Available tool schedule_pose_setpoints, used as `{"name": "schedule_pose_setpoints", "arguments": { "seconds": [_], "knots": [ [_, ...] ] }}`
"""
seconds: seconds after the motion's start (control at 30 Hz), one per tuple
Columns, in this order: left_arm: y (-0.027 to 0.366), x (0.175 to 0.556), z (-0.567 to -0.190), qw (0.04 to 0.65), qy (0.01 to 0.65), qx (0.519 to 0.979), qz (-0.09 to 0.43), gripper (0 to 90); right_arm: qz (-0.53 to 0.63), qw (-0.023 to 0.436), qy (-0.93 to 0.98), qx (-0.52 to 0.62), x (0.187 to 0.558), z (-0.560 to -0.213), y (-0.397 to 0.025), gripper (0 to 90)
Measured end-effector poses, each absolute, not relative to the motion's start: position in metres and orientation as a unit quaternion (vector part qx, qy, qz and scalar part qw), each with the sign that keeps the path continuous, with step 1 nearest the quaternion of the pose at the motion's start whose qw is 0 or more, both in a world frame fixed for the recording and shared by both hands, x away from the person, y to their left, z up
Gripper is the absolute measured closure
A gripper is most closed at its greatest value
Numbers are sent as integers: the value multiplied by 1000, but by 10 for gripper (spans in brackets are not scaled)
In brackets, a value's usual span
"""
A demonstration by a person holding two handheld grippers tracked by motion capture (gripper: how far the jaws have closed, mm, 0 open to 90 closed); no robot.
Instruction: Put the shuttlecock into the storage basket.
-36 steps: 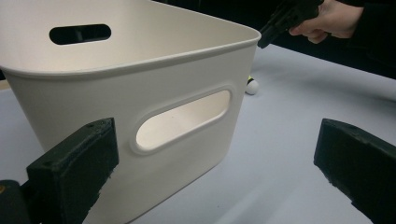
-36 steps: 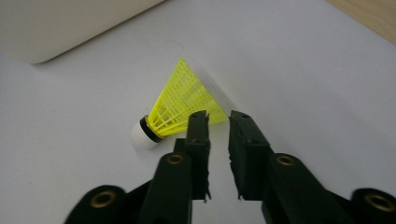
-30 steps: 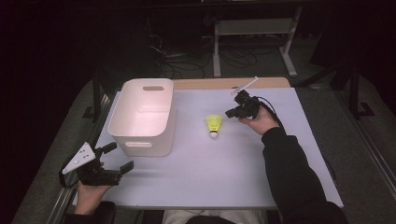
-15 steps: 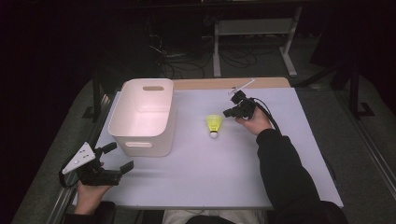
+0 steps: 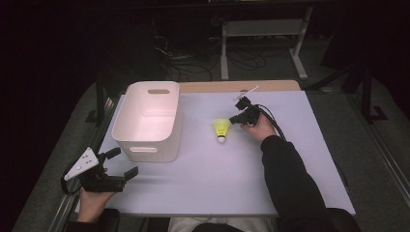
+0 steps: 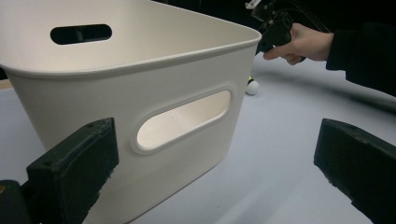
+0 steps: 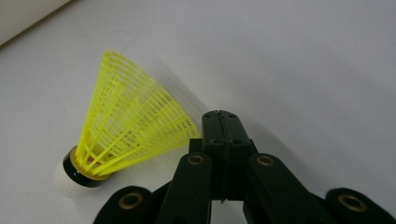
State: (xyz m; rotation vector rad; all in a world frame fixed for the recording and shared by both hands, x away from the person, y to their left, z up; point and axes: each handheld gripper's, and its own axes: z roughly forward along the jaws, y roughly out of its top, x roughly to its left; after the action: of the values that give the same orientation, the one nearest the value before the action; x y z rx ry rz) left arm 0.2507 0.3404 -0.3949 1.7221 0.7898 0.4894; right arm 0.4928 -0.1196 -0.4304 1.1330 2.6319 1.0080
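While the right gripper point(image 7: 219, 116) rests beside the shuttlecock point(image 7: 126, 135) with its jaws pressed together and nothing between them, that yellow thing lies on its side mid-table, near the bin point(image 5: 150, 121). Its skirt is springy plastic mesh, its cork tip white and round. The left gripper point(image 5: 118, 164) waits spread before the bin's smooth wall (likely ready to steady it).
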Motion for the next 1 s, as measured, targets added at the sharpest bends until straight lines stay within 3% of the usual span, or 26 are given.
{"name": "schedule_pose_setpoints", "arguments": {
  "seconds": [1.0],
  "knots": [
    [340, 251, -395, 558, 335, 731, 207, 0, 347, 32, 869, 351, 488, -435, -91, 887]
  ]
}}
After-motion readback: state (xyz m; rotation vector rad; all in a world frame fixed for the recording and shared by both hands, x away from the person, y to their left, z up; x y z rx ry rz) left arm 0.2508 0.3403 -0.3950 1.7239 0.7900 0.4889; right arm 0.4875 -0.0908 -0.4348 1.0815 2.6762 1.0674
